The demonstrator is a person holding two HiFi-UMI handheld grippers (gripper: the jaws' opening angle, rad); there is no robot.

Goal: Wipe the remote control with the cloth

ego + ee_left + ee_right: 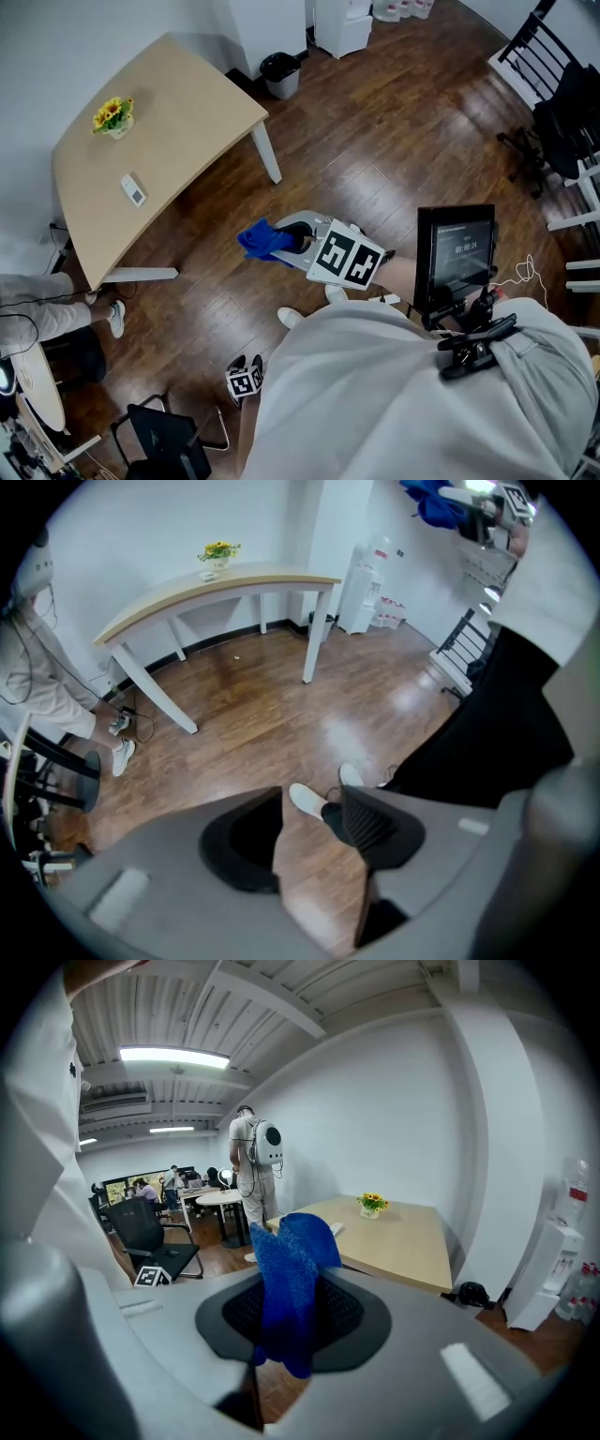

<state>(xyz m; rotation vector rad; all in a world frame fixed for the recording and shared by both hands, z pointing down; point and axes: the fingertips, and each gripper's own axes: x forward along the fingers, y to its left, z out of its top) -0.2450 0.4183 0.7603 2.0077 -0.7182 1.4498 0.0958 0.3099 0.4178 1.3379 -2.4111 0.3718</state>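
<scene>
Right claw (292, 1321) is clenched on the blue cloth (289, 1279), which flops up over the jaws. It's soft, light and easy to keep hold of, though it looks as if it needs bunching to wipe well. Left claw (314, 803) is released, with wooden floor showing between its jaws and nothing in it. The remote (134, 190) lies flat on the counter (197, 103), well apart from both claws. It looks small, light, stiff and smooth, so it's likely to skate under a wipe; best pinned by its long sides. A pot of yellow flowers (112, 115) stands near it. An office chair (169, 441) sits off to the side.
</scene>
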